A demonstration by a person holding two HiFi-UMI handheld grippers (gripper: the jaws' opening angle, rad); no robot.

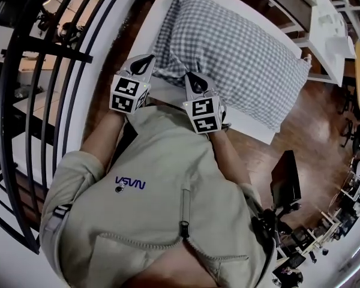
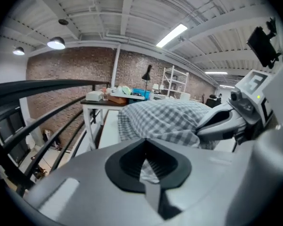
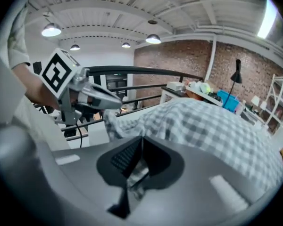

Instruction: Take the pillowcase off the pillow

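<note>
The checked pillowcase (image 1: 240,53), filled out by the pillow hidden inside it, is laid on the white tabletop (image 1: 159,11). Its long axis is run slantwise from far left to near right in the head view, and which end is open cannot be told. The cloth is judged light, soft and limp, likely to bunch and drag on the plump, yielding pillow rather than slide free, so it is best taken by small pinches at an edge. A fold of checked cloth is clenched in the left claw (image 1: 143,63) at the near left corner, and another in the right claw (image 1: 195,81) further along the same edge.
</note>
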